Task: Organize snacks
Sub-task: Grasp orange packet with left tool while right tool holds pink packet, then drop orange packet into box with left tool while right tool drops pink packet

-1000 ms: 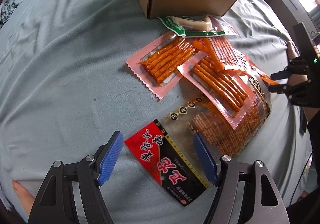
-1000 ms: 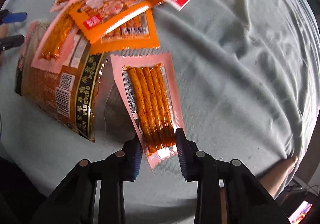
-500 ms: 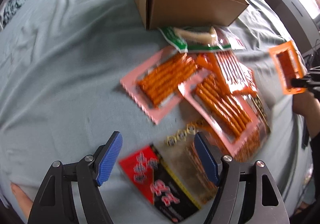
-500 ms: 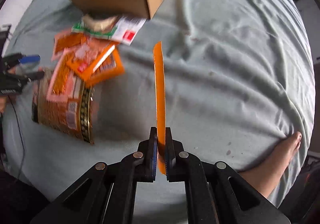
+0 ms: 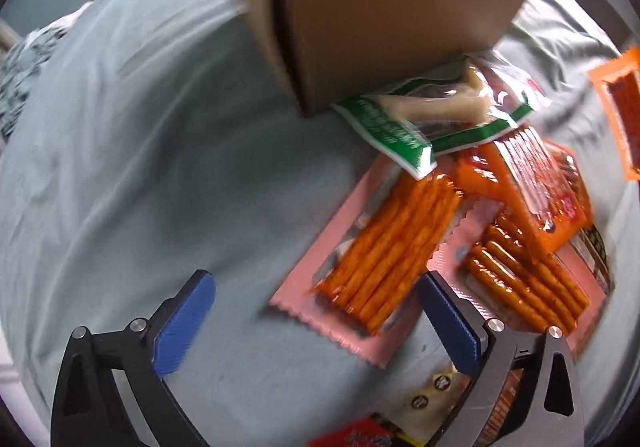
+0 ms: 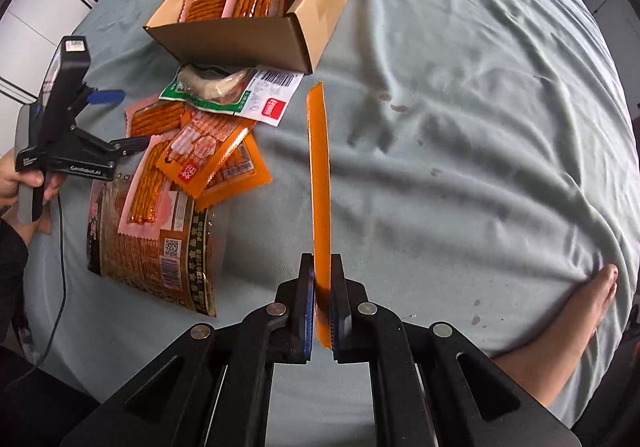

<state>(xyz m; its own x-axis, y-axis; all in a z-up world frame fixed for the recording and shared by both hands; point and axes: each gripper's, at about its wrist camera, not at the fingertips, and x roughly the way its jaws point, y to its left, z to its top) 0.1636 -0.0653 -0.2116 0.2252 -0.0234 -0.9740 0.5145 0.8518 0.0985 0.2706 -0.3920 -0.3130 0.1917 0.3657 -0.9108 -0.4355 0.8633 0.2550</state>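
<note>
The right hand-held gripper [image 6: 320,311] is closed tight on the lower end of a flat orange plastic snack packet [image 6: 319,183], which stands edge-on above the pale blue-grey bedsheet [image 6: 460,127], well apart from the open brown cardboard box [image 6: 256,39] where other packets already lie. To do this step well, I think it should carry the packet over the box and release it low and flat. The left hand-held gripper [image 5: 316,323] has just been opening; its jaws stand wide and empty around the near end of a pink-edged packet of orange sticks [image 5: 384,255], so it should come straight down before it closes.
</note>
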